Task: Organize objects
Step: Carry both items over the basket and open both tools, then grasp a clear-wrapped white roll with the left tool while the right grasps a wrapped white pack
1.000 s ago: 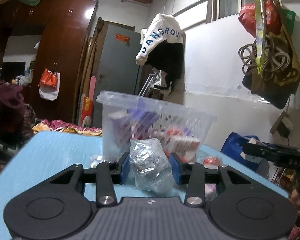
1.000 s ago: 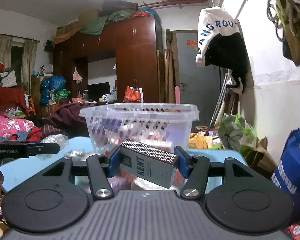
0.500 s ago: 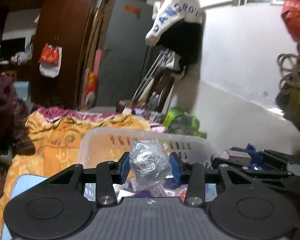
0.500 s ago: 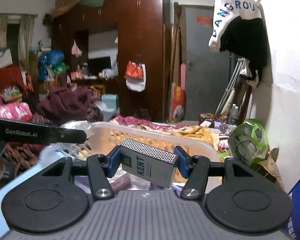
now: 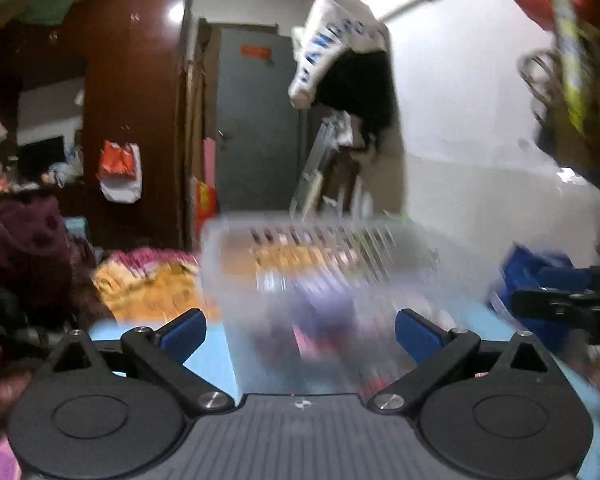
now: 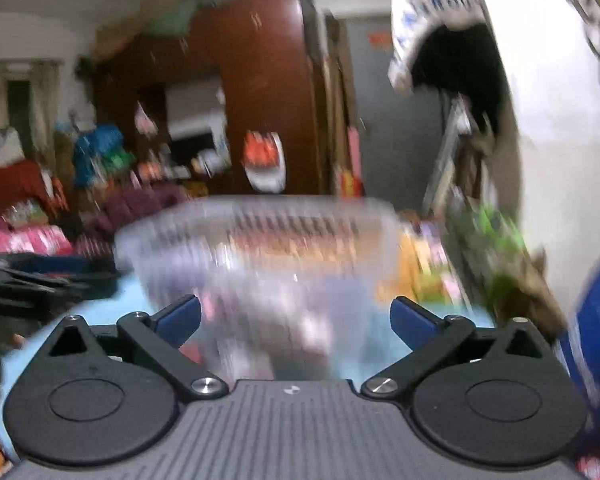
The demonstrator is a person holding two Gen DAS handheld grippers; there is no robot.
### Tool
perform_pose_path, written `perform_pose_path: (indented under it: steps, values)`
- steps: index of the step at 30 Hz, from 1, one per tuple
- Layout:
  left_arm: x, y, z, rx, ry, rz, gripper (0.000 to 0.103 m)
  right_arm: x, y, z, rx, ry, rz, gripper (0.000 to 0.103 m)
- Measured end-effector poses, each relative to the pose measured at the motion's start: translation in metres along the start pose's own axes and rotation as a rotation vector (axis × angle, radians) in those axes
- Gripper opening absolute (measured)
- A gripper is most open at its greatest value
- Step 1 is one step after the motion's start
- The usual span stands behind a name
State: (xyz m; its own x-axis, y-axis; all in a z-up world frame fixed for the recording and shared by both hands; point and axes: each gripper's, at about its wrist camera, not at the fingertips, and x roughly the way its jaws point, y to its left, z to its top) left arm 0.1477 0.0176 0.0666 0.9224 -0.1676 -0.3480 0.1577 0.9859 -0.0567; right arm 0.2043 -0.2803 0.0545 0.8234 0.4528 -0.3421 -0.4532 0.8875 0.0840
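Note:
Both views are motion-blurred. A clear plastic basket (image 5: 312,264) with slotted walls stands on the light blue table (image 5: 212,360), holding several blurred coloured items. My left gripper (image 5: 300,332) faces it; its jaws are opening wide and nothing is between them. In the right wrist view the same basket (image 6: 260,248) fills the middle, and my right gripper (image 6: 296,320) is likewise opening with nothing between its blue pads (image 6: 410,318). The crumpled plastic bag and the KENT box are not visible in either grip. The right gripper shows at the left view's right edge (image 5: 560,304).
A dark wooden wardrobe (image 5: 132,112) and a grey door (image 5: 256,128) stand behind. A white and black garment (image 5: 340,52) hangs on the wall. Heaped clothes and bedding (image 5: 152,280) lie beyond the table's far edge. A blue bag (image 6: 596,344) sits at the right.
Both grippers opened wide and drew back from over the basket. The plastic bag left the left jaws and the KENT box left the right jaws; both are gone from view.

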Motion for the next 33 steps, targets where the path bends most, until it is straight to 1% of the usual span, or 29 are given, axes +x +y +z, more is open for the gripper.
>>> perform_pose_path:
  steps: [2,4,5,7,9,10,12,13,15,16,18,19,20,21,22,23,24,26,28,30,31,33]
  values:
    - [-0.002,-0.003,-0.027,-0.035,0.069,-0.066,0.102,-0.001,-0.005,-0.025,0.013,0.047,0.003,0.103]
    - [0.004,-0.004,-0.044,-0.069,0.126,-0.092,0.102,0.005,-0.005,-0.036,0.009,0.091,0.026,0.103]
    - [0.008,-0.005,-0.049,-0.074,0.143,-0.084,0.102,0.009,-0.005,-0.040,-0.004,0.123,0.048,0.103]
    - [0.016,-0.007,-0.054,-0.066,0.163,-0.057,0.100,0.019,-0.002,-0.043,-0.032,0.188,0.059,0.103]
    - [0.022,-0.007,-0.056,-0.073,0.177,-0.041,0.100,0.023,0.004,-0.048,-0.077,0.213,0.046,0.101]
    - [0.024,-0.007,-0.056,-0.077,0.187,-0.048,0.099,0.024,0.006,-0.050,-0.091,0.219,0.040,0.099]
    - [0.028,-0.009,-0.056,-0.079,0.196,-0.072,0.099,0.030,0.003,-0.051,-0.081,0.248,0.057,0.089]
    - [0.033,-0.012,-0.055,-0.058,0.209,-0.067,0.099,0.030,0.001,-0.053,-0.070,0.255,0.073,0.083]
    - [0.039,-0.018,-0.056,-0.037,0.236,-0.037,0.099,0.030,0.000,-0.054,-0.071,0.265,0.087,0.075]
    - [0.041,-0.018,-0.056,-0.036,0.242,-0.035,0.099,0.030,0.000,-0.055,-0.073,0.274,0.088,0.066]
    - [0.041,-0.021,-0.056,-0.039,0.243,-0.039,0.097,0.029,0.003,-0.056,-0.095,0.267,0.080,0.063]
    - [0.040,-0.019,-0.057,-0.045,0.244,-0.051,0.093,0.028,0.005,-0.057,-0.109,0.262,0.082,0.061]
    - [0.039,-0.016,-0.057,-0.054,0.238,-0.070,0.089,0.028,0.006,-0.057,-0.118,0.255,0.086,0.059]
    - [0.038,-0.014,-0.057,-0.066,0.231,-0.096,0.081,0.026,0.006,-0.057,-0.121,0.246,0.087,0.059]
    - [0.036,-0.011,-0.058,-0.082,0.216,-0.114,0.077,0.024,0.006,-0.057,-0.119,0.233,0.086,0.058]
    - [0.030,-0.008,-0.059,-0.103,0.179,-0.122,0.072,0.023,0.006,-0.057,-0.115,0.221,0.085,0.057]
    - [0.025,-0.005,-0.060,-0.117,0.140,-0.128,0.064,0.020,0.004,-0.056,-0.107,0.205,0.092,0.056]
    - [0.014,-0.001,-0.062,-0.132,0.077,-0.130,0.059,0.017,0.001,-0.056,-0.090,0.172,0.116,0.055]
    - [0.007,-0.001,-0.064,-0.132,0.040,-0.137,0.055,0.014,-0.002,-0.056,-0.064,0.139,0.130,0.054]
    - [0.001,-0.003,-0.065,-0.117,0.003,-0.148,0.055,0.007,-0.005,-0.057,-0.045,0.092,0.141,0.054]
    - [0.000,-0.006,-0.064,-0.111,-0.011,-0.144,0.047,0.005,-0.005,-0.057,-0.040,0.073,0.136,0.054]
    - [-0.002,-0.006,-0.065,-0.108,-0.023,-0.145,0.047,0.002,-0.003,-0.057,-0.047,0.041,0.125,0.053]
